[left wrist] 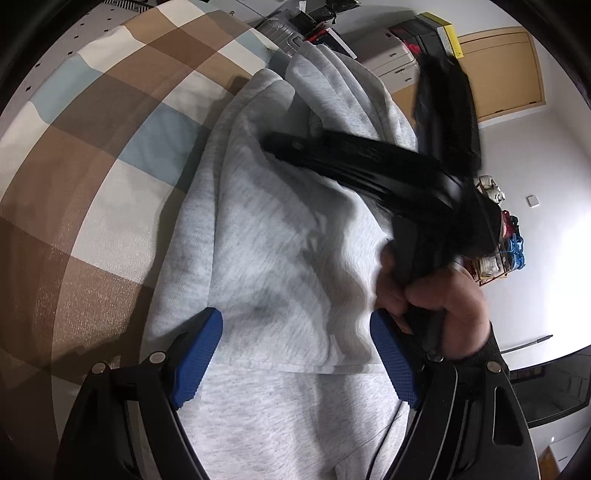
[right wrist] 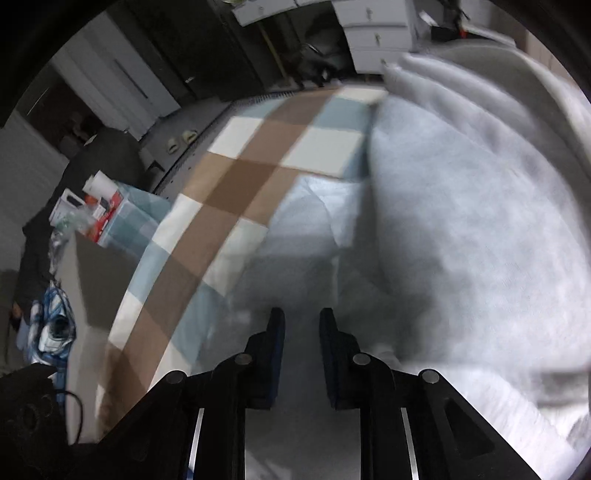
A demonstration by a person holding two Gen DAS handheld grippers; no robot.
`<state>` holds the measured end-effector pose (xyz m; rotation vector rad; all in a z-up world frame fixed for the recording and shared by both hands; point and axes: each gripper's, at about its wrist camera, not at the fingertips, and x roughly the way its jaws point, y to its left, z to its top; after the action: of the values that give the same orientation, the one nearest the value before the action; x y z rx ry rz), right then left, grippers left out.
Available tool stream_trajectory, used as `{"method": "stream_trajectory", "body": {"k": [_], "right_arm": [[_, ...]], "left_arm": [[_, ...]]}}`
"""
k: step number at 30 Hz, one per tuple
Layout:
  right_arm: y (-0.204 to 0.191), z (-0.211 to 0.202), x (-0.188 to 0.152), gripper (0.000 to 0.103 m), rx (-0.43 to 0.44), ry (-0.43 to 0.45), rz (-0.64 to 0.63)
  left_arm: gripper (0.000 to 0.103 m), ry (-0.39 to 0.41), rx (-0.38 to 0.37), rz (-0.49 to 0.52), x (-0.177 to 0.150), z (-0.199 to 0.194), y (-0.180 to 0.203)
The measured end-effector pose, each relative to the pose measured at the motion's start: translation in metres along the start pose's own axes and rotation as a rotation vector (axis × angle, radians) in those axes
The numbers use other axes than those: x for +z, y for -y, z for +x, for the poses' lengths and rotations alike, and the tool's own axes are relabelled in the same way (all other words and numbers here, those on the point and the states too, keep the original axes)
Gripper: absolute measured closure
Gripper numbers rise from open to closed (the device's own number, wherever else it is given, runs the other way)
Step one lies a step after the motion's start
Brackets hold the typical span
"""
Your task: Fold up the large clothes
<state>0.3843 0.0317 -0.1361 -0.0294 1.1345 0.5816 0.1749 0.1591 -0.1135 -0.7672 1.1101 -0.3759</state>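
One grey garment (left wrist: 280, 236) on checked bedspread (left wrist: 92, 155) — suitcase (left wrist: 280, 31) beyond.

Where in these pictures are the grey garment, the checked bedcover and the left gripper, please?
grey garment (left wrist: 266, 236): left wrist view, middle of its folded panel.
checked bedcover (left wrist: 92, 155): left wrist view, a brown square.
left gripper (left wrist: 295, 354): left wrist view, midway between its blue fingertips.

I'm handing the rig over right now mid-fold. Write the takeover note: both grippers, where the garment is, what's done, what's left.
Left gripper: open wide, jaws either side of a folded edge of the grey sweatshirt, gripping nothing.
Right gripper: jaws nearly together with a small gap; the view is blurred, so a grip on cloth cannot be confirmed. It reaches across the sweatshirt in the left view.
The sweatshirt lies bunched on the checkered bedsheet.
Done: one layer appears folded over.
Left: flatten, finish folds, square it up.
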Motion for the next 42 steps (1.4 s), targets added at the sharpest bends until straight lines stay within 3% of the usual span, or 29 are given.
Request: {"method": "stream_trajectory", "body": {"k": [4,8,11,16,17,18,19,21,23,25,28,30,33,35,36,38,39,42], "right_arm": [[0.009,-0.058,-0.032,0.081,0.001,0.090,-0.037],[0.040,-0.119,-0.083,0.075,-0.099,0.112,-0.022],[0.071,-0.142,-0.125,0.072,-0.249,0.072,-0.018],[0.119,-0.130,-0.167,0.072,-0.409,-0.040,0.018],[0.124,-0.124,-0.171,0.069,-0.413,-0.054,0.015],[0.124,-0.128,-0.173,0.062,-0.417,0.020,-0.006],[0.128,-0.124,-0.171,0.063,-0.419,-0.004,0.017],[0.135,-0.136,-0.168,0.065,-0.342,0.016,0.095],[0.136,-0.168,-0.174,0.058,-0.297,0.104,0.097],[0.137,-0.202,-0.181,0.022,-0.380,0.175,0.050],[0.143,-0.225,-0.188,0.015,-0.538,0.221,0.005],[0.153,-0.222,-0.184,0.014,-0.617,0.180,0.000],[0.183,-0.190,-0.182,0.018,-0.656,0.017,0.008],[0.199,-0.171,-0.178,0.045,-0.615,-0.052,0.037],[0.204,-0.165,-0.177,0.063,-0.620,-0.065,0.060],[0.213,-0.158,-0.174,0.074,-0.597,-0.073,0.105],[0.211,-0.155,-0.170,0.084,-0.594,-0.066,0.100],[0.201,-0.165,-0.164,0.090,-0.664,-0.026,0.036]], "left_arm": [[0.025,0.018,0.056,0.044,0.001,0.001,0.013],[0.025,0.055,0.043,0.192,-0.004,-0.004,0.042],[0.024,0.096,0.072,0.260,-0.009,-0.004,0.060],[0.024,0.061,0.107,0.209,-0.002,0.025,0.055],[0.025,0.041,0.112,0.195,0.002,0.030,0.052],[0.025,0.022,0.119,0.178,0.005,0.037,0.048],[0.025,0.028,0.134,0.169,0.006,0.041,0.045],[0.025,0.059,0.158,0.179,0.003,0.033,0.055],[0.024,0.069,0.170,0.189,0.002,0.028,0.061],[0.024,0.077,0.164,0.196,0.002,0.025,0.063],[0.025,0.085,0.197,0.197,0.004,0.027,0.058],[0.025,0.083,0.199,0.194,0.005,0.028,0.055],[0.025,0.088,0.215,0.195,0.006,0.031,0.056],[0.025,0.088,0.234,0.217,0.007,0.036,0.060],[0.025,0.086,0.245,0.234,0.007,0.036,0.060],[0.024,0.101,0.280,0.257,0.007,0.037,0.062],[0.024,0.108,0.297,0.265,0.008,0.036,0.062],[0.024,0.117,0.341,0.287,0.010,0.038,0.059]]}}
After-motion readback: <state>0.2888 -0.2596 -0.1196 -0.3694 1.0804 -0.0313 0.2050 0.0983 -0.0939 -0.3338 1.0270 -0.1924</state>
